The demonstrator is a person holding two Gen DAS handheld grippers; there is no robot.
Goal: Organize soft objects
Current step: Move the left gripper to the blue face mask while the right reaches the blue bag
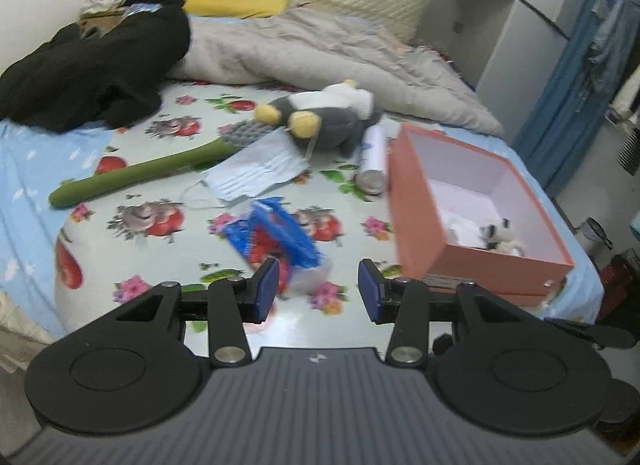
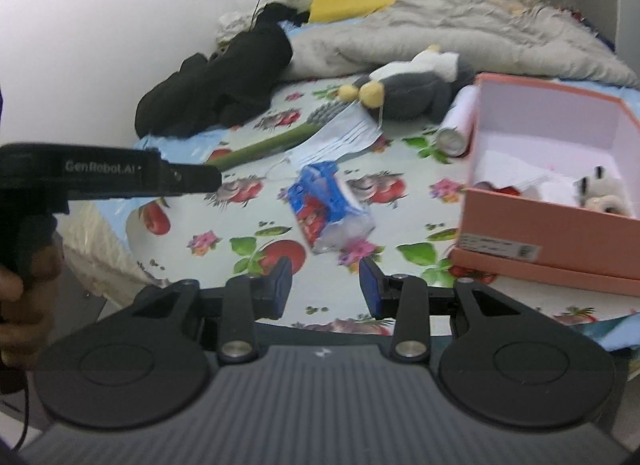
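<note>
tissue pack [image 1: 276, 237] lies flat, long axis slanting toward bed edge.

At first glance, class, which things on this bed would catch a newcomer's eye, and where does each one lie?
The open pink box at the bed's right edge stands out, with a small black-and-white plush toy inside. Behind it a grey penguin plush lies beside the rumpled grey blanket, near a long green plush stem. A blue tissue pack sits in the middle of the flowered sheet, ahead of both open grippers.
</note>
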